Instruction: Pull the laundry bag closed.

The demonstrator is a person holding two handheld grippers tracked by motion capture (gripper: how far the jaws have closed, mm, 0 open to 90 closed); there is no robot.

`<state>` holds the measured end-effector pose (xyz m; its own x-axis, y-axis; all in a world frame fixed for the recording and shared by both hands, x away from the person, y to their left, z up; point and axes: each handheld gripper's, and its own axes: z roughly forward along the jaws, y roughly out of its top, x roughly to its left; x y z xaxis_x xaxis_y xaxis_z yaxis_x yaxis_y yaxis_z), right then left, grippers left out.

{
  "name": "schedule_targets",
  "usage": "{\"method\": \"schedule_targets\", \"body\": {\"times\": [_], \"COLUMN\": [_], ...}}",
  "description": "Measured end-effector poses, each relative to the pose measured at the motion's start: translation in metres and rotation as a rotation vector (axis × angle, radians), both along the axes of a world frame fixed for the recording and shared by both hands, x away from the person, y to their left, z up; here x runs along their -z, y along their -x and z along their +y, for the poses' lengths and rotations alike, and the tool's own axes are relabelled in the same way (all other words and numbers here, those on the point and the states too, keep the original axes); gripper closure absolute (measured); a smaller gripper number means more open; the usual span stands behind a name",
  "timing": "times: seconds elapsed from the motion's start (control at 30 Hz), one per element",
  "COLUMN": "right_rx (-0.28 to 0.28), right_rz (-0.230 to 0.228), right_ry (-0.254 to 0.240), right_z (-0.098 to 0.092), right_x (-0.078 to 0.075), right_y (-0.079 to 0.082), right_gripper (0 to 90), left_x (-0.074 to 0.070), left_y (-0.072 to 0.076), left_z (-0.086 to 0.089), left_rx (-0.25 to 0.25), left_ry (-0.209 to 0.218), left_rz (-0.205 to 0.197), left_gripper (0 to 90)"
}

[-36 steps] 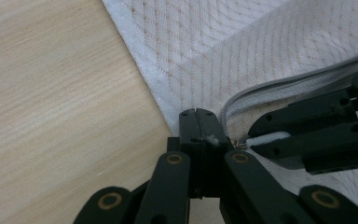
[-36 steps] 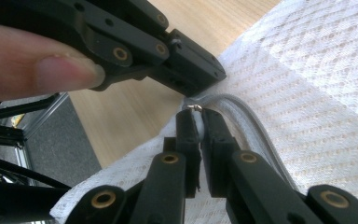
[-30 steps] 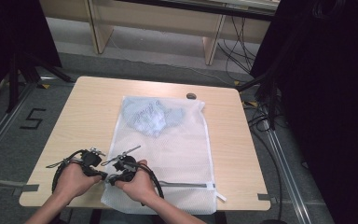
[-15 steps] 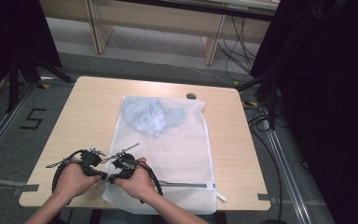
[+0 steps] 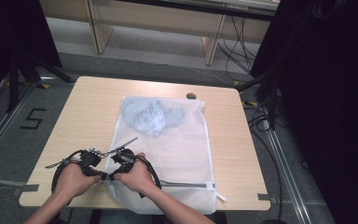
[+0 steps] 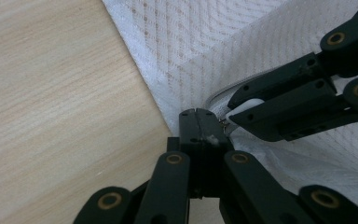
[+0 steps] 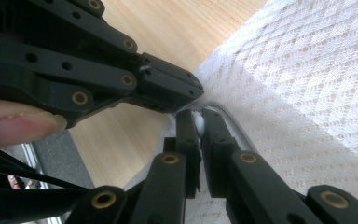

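From the high view, a white mesh laundry bag lies flat down the middle of a light wooden table, with a crumpled pale blue garment showing through the netting in its upper part. The bag's zipper runs along the bottom edge, near the lower edge of the table, and ends in a white tab at the lower right corner. Both hands meet at the bag's lower left corner: the left gripper and the right gripper almost touch there.

The gripper views give what the high view cannot resolve. In the left gripper view, the left gripper has its jaws pressed together on the hem of the bag's corner, right where fabric meets bare wood. The right gripper enters from the right of that frame, clamping a small white zipper pull. In the right gripper view, the right gripper shows its jaws closed on that white pull, with the zipper's curved line running off behind it.

The mesh has a fine diamond weave with a honeycomb texture; the wood shows straight pale grain. Bare table lies open to the left and right of the bag, and a small dark round object sits beside its upper right corner.
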<state>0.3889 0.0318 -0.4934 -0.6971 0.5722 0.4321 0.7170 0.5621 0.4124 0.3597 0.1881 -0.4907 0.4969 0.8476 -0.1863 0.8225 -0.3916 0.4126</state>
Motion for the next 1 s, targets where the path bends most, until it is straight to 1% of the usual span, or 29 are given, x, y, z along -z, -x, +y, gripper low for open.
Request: {"method": "schedule_targets", "body": {"times": [0.03, 0.07, 0.1, 0.13, 0.17, 0.2, 0.23, 0.27, 0.3, 0.33, 0.37, 0.4, 0.43, 0.47, 0.5, 0.53, 0.57, 0.6, 0.63, 0.67, 0.7, 0.73, 0.77, 0.8, 0.83, 0.87, 0.93, 0.97, 1.0], "right_rx": [0.001, -0.009, -0.009, 0.003, 0.003, 0.005, -0.019, 0.007, -0.01, 0.001, -0.013, -0.003, 0.004, -0.016, -0.024, 0.014, 0.033, 0.033, 0.04, 0.036, 0.036, 0.038, 0.044, 0.031, 0.031, 0.047, 0.056, 0.068, 0.059], "right_rz": [-0.007, 0.0, 0.0, 0.008, 0.008, 0.018, -0.007, 0.017, -0.007, 0.004, -0.008, 0.003, 0.005, -0.022, -0.033, -0.017, 0.005, 0.005, 0.007, 0.0, 0.0, 0.01, 0.019, -0.001, -0.001, 0.014, 0.022, 0.037, 0.016], "right_ry": [0.014, 0.027, 0.027, 0.045, 0.045, 0.048, 0.04, 0.053, 0.027, 0.048, 0.04, 0.028, 0.04, 0.024, 0.042, 0.045, 0.033, 0.033, 0.028, 0.03, 0.03, 0.021, 0.024, 0.017, 0.017, 0.031, 0.028, 0.019, 0.033], "right_z": [0.0, -0.001, -0.001, -0.002, -0.002, -0.001, -0.002, -0.002, -0.003, -0.005, -0.005, -0.005, -0.005, -0.006, -0.006, -0.004, -0.003, -0.003, -0.004, -0.003, -0.003, -0.004, -0.004, -0.005, -0.005, -0.007, -0.008, -0.008, -0.008], "right_x": [-0.001, 0.0, 0.0, -0.002, -0.002, -0.003, -0.002, -0.003, 0.0, -0.002, -0.001, -0.001, -0.002, -0.002, -0.003, -0.003, -0.005, -0.005, -0.005, -0.004, -0.004, -0.004, -0.003, -0.002, -0.002, -0.003, -0.004, -0.005, -0.004], "right_y": [-0.001, -0.004, -0.004, -0.006, -0.006, -0.005, -0.005, -0.003, -0.005, -0.004, -0.003, -0.001, 0.001, 0.0, 0.0, 0.003, 0.005, 0.005, 0.004, 0.004, 0.004, 0.004, 0.003, 0.002, 0.002, 0.003, 0.005, 0.006, 0.006], "right_gripper": [87.3, 87.3, 87.3, 87.3, 87.3, 87.3, 87.3, 87.4, 87.3, 87.3, 87.4, 87.4, 87.4, 87.4, 87.4, 87.4, 87.4, 87.4, 87.4, 87.4, 87.4, 87.4, 87.4, 87.4, 87.4, 87.4, 87.4, 87.3, 87.3], "left_x": [0.0, 0.001, 0.001, 0.0, 0.0, 0.0, 0.0, 0.001, 0.001, 0.0, 0.0, 0.0, 0.0, 0.0, 0.0, 0.0, 0.0, 0.0, 0.0, 0.0, 0.0, 0.001, 0.0, 0.0, 0.0, 0.0, 0.0, 0.0, 0.0], "left_y": [0.0, 0.001, 0.001, 0.002, 0.002, 0.0, 0.0, 0.001, 0.0, 0.0, 0.0, 0.0, 0.0, 0.0, 0.0, 0.0, -0.001, -0.001, 0.0, 0.0, 0.0, 0.0, 0.0, 0.0, 0.001, 0.0, 0.0, -0.001, -0.001], "left_z": [0.0, -0.001, -0.001, -0.003, -0.003, -0.001, -0.001, -0.001, -0.001, -0.001, -0.001, 0.001, 0.001, 0.001, 0.001, 0.001, 0.0, 0.0, 0.0, 0.001, 0.001, 0.0, -0.001, -0.001, -0.001, 0.001, 0.001, 0.0, 0.0], "left_rx": [-0.001, 0.005, 0.005, -0.007, -0.007, 0.023, 0.023, 0.008, 0.009, 0.022, 0.022, 0.026, 0.026, 0.029, 0.037, 0.037, 0.032, 0.032, 0.015, 0.035, 0.035, 0.015, 0.019, 0.019, 0.021, 0.043, 0.042, 0.046, 0.042], "left_ry": [0.001, 0.002, 0.002, -0.004, -0.004, -0.019, -0.019, -0.002, -0.001, -0.009, -0.009, -0.01, -0.01, -0.01, -0.016, -0.016, -0.017, -0.017, -0.005, -0.014, -0.014, -0.001, -0.007, -0.007, -0.009, -0.01, -0.008, -0.011, -0.006], "left_rz": [-0.001, -0.012, -0.012, -0.002, -0.002, -0.017, -0.017, -0.013, -0.012, -0.014, -0.014, -0.005, -0.005, -0.005, -0.003, -0.003, -0.013, -0.013, -0.006, -0.004, -0.004, -0.011, -0.009, -0.009, -0.008, -0.001, -0.001, -0.002, -0.004], "left_gripper": [90.0, 90.0, 90.0, 90.0, 90.0, 90.0, 90.0, 90.0, 90.0, 90.0, 90.0, 90.0, 90.0, 90.0, 90.0, 90.0, 90.0, 90.0, 90.0, 90.0, 90.0, 90.0, 90.0, 90.0, 90.0, 90.0, 90.0, 90.0, 90.0]}}
